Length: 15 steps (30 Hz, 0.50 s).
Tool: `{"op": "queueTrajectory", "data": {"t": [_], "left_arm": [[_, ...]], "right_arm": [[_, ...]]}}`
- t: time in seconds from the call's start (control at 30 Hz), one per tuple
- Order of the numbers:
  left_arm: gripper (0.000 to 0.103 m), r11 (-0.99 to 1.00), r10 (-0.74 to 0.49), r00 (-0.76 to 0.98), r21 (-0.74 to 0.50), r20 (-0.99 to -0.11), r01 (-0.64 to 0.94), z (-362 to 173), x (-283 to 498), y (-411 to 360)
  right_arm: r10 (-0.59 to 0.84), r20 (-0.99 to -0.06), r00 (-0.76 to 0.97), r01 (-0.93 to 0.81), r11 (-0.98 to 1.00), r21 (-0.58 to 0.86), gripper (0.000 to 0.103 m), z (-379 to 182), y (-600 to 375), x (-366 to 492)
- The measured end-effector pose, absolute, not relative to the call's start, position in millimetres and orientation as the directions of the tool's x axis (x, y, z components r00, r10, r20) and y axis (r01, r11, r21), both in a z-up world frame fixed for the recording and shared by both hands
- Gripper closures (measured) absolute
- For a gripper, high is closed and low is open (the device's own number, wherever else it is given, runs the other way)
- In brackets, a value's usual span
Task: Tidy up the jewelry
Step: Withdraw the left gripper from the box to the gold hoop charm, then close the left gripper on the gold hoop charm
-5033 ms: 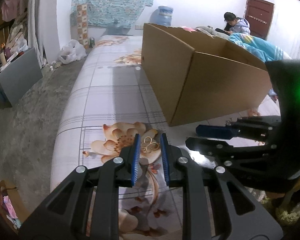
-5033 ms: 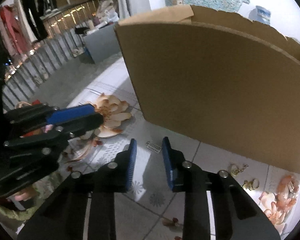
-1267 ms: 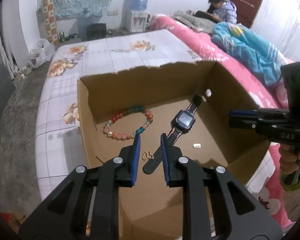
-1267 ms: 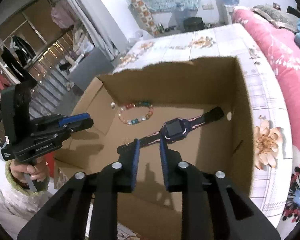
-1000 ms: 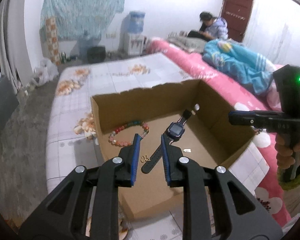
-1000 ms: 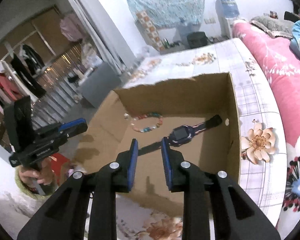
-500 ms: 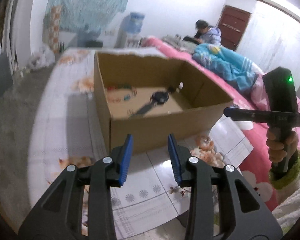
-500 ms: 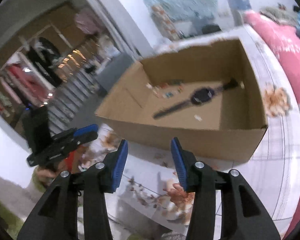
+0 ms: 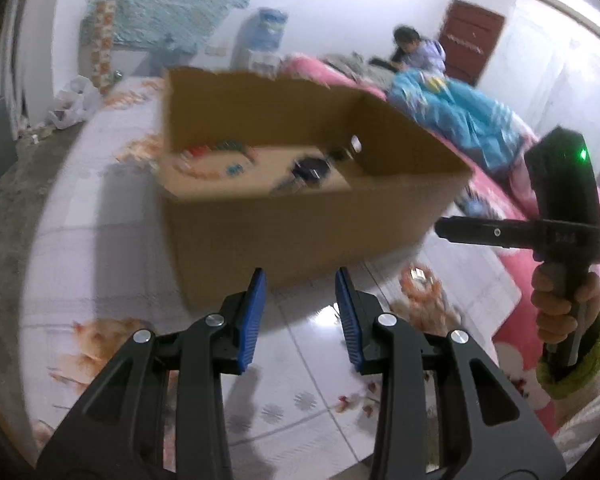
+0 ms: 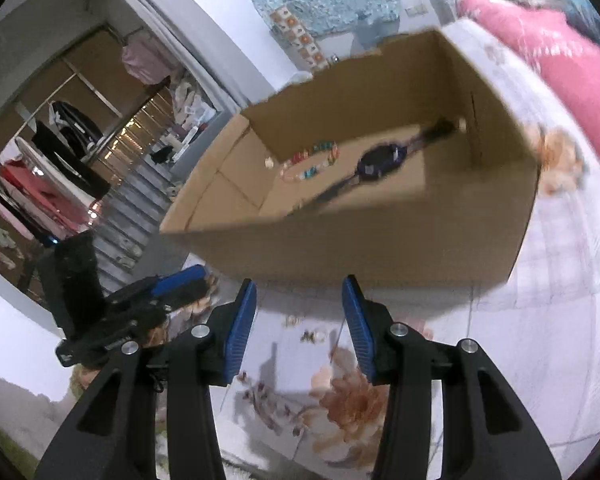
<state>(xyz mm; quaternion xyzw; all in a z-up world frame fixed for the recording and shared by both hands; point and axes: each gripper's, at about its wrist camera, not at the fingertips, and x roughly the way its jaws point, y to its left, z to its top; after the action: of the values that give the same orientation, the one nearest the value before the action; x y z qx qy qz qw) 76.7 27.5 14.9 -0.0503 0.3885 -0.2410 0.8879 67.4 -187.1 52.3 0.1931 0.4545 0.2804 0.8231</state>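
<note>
two claws hang over a flowered bed sheet [image 9: 99,208], each with its blue pads spread apart and nothing between them. going left to right in the left wrist view: the left claw [image 9: 300,312] sits low in the middle, pointing at the near wall of the box [image 9: 300,232]. the box stands open on the sheet, and inside it lie a bead bracelet [image 9: 215,156] toward the left and a dark watch [image 9: 310,168] to its right, both blurred. farther right, a small piece of jewelry [image 9: 420,276] lies on the sheet just outside the box's near corner; what kind it is cannot be told. at the far right a hand [image 9: 564,300] grips the handle of the right claw.

in the right wrist view, the left claw [image 10: 171,284] shows at the left edge, the right claw [image 10: 300,320] is centred below the box [image 10: 380,240], and the bracelet [image 10: 312,160] and watch [image 10: 380,160] lie on the box floor. small bits [image 10: 312,334] lie on the sheet between the pads' line and the box; they are too blurred to name.
</note>
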Motion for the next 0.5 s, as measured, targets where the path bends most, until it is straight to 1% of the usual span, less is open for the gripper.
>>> {"op": "queueTrajectory", "data": {"t": [0.1,0.2,0.23,0.27,0.33,0.43,0.5], "left_arm": [[0.069,0.875,-0.444,0.544,-0.213,-0.712,0.435,-3,75,0],[0.07,0.877,-0.369,0.544,-0.089,-0.754,0.471,-15,75,-26],[0.074,0.871,-0.353,0.543,-0.055,-0.762,0.489,-17,75,-34],[0.077,0.863,-0.353,0.538,-0.044,-0.765,0.504,-19,75,-40],[0.078,0.85,-0.349,0.532,-0.022,-0.771,0.526,-21,76,-49],[0.083,0.843,-0.329,0.528,0.009,-0.783,0.538,-24,80,-57],[0.083,0.843,-0.318,0.525,0.018,-0.79,0.538,-26,81,-57]], "right_arm": [[0.658,-0.636,0.403,-0.28,0.751,0.598,0.059,33,-186,55],[0.662,-0.642,0.387,-0.288,0.748,0.598,0.061,19,-181,43],[0.667,-0.64,0.381,-0.289,0.744,0.603,0.061,16,-180,40],[0.673,-0.638,0.373,-0.291,0.738,0.609,0.061,13,-178,38],[0.676,-0.638,0.368,-0.292,0.736,0.611,0.061,9,-177,38],[0.685,-0.633,0.362,-0.293,0.728,0.62,0.061,4,-177,38],[0.692,-0.626,0.359,-0.294,0.721,0.628,0.061,2,-177,39]]}}
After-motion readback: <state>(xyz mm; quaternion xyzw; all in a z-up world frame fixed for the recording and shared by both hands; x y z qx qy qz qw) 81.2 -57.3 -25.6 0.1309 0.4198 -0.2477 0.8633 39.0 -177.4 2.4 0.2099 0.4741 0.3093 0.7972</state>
